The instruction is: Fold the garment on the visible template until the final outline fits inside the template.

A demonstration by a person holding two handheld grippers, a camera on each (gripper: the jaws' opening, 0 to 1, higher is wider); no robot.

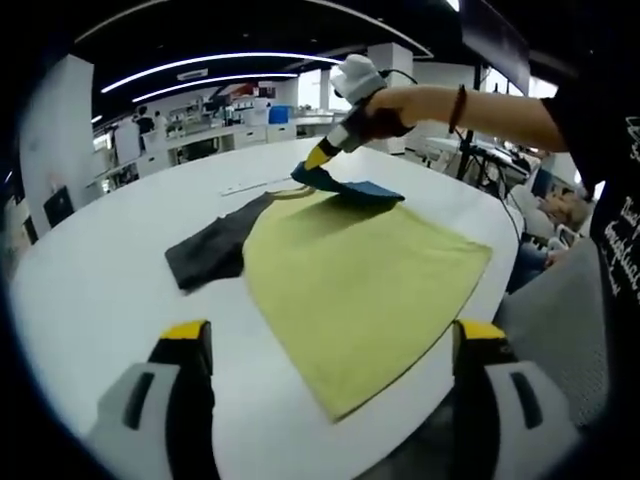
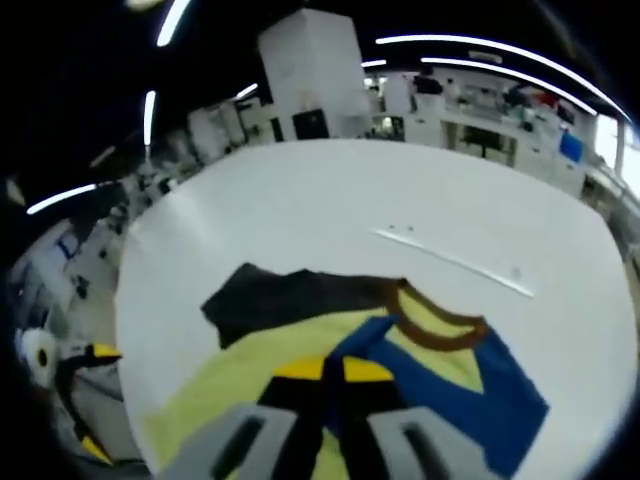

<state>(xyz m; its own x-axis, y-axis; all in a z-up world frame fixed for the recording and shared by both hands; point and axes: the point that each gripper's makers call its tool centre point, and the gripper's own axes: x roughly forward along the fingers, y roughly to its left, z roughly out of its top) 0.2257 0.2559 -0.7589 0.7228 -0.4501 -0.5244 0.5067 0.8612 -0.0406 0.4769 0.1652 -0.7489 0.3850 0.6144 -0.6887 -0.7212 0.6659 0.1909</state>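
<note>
Our right gripper (image 1: 322, 155) pinches the blue sleeve (image 1: 362, 189) of the garment (image 1: 365, 285), lifted at twelve o'clock; our left gripper (image 1: 330, 345) hangs spread. We should lay it flat, edges aligned inward.

A: From where does the left gripper view look?
B: From low at the near edge of the white table (image 1: 90, 290), facing across the garment (image 1: 370, 280) toward the right gripper (image 1: 318, 157) at the far side.
A: And the right gripper view?
B: From close above the garment's (image 2: 400, 370) collar, facing the table's (image 2: 330, 200) far edge. Both views share the garment and the tabletop around it; the left gripper (image 2: 85, 400) appears at the right gripper view's lower left.
</note>
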